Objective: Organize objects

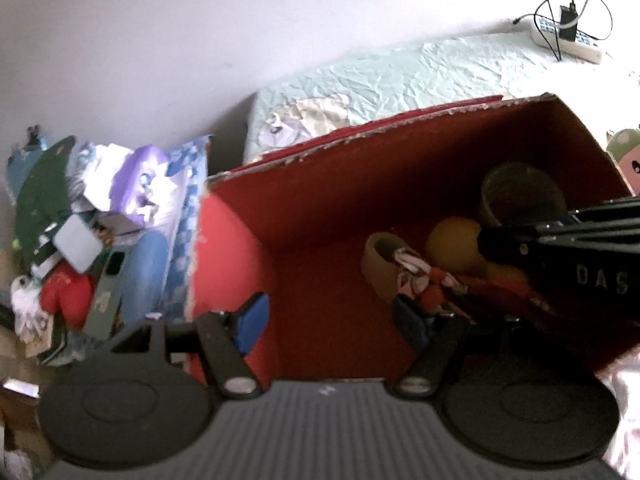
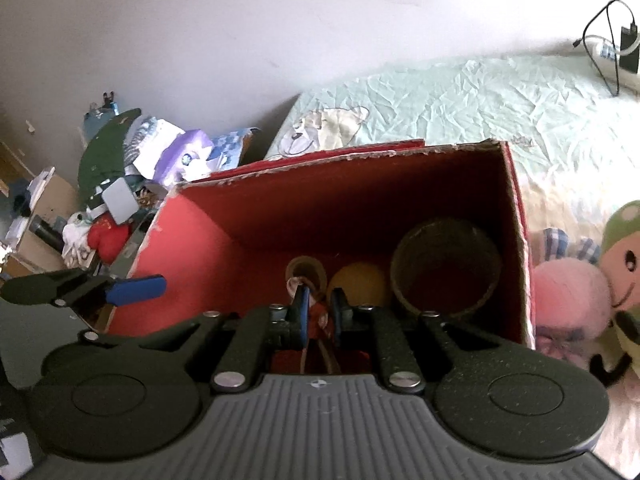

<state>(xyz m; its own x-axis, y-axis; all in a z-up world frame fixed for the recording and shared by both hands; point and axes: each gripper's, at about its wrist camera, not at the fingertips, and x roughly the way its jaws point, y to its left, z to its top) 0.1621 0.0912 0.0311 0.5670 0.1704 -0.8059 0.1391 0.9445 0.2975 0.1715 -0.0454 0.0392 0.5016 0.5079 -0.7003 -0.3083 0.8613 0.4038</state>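
Observation:
A red cardboard box (image 2: 200,240) lies open in front of both grippers. Inside it are a small tape roll (image 2: 306,270), a yellow ball (image 2: 358,280) and a wide brown ring (image 2: 446,272). My right gripper (image 2: 319,310) is inside the box, shut on a small red-and-white cloth toy (image 2: 318,320). The left wrist view shows that toy (image 1: 424,280) beside the tape roll (image 1: 380,256), with the right gripper's black body (image 1: 568,256) coming in from the right. My left gripper (image 1: 332,320) is open by the box's left wall (image 1: 224,248), nothing between its fingers.
The box rests on a bed with a crumpled pale green sheet (image 2: 440,96). Pink and green plush toys (image 2: 572,300) lie right of the box. A heap of packets and clutter (image 2: 140,160) fills the floor to the left. A power strip with cables (image 2: 624,52) is far right.

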